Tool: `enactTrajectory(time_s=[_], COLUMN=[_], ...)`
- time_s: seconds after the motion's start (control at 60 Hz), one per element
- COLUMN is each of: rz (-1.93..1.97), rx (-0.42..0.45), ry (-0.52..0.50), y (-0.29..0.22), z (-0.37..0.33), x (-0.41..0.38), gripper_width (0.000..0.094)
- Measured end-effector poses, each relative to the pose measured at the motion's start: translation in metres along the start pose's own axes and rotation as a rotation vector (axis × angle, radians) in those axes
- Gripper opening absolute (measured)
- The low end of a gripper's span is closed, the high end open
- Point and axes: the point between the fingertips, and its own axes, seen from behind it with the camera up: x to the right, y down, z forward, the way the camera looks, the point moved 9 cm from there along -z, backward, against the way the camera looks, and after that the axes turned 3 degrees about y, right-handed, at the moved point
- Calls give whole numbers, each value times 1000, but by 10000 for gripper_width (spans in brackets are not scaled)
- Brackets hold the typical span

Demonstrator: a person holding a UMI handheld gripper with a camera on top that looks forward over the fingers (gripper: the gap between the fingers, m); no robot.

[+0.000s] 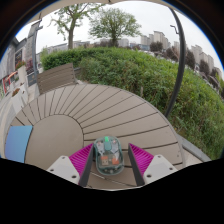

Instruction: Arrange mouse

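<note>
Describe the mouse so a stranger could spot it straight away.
Start at the curved wooden deck below the green hedge. The mouse sits between the gripper fingers' pink pads: a small rounded, see-through greenish shell, unlike the flat blue mat nearby.

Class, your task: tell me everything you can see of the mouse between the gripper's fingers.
The mouse is small and rounded, with a grey-green, seemingly translucent shell showing reddish and dark spots. It sits between the two pink pads of the gripper, which flank it closely; whether they press on it cannot be told. Its underside and support are hidden. Beyond it lies a curved slatted wooden table.
</note>
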Motion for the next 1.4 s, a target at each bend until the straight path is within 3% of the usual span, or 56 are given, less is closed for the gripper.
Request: enactTrajectory(time_s=[0.033,0.1,0.25,0.4,0.55,0.717,0.817,0.933,1.0,1.05,1.1,1.117,1.15,1.4], rz=[-12,-42,-6,-28,59,41,18,-34,-63,-66,-68,-71,-64,-55], rx=[-3,-17,-71,-25,-5,-16,-37,-2,-53,-41,-48,-49,-44,-101], ry=[1,55,40,-31,-146,-215,-198,-141,-124,-110,-85,-83,-82,-33], y=[0,-2,-18,-68,-95,-70,-36,7,31,31,24,21,12,-39], z=[-2,-2,-21,-73,-112,-125,-117,-95,-85,-86,-97,-101,-112,-250], x=[0,2,-7,-46,-137,-260,-322,-369,-383,-388,-387,-387,-385,-355], gripper_width=[443,401,386,386,386,388,392,433,482,584,841,860,824,849])
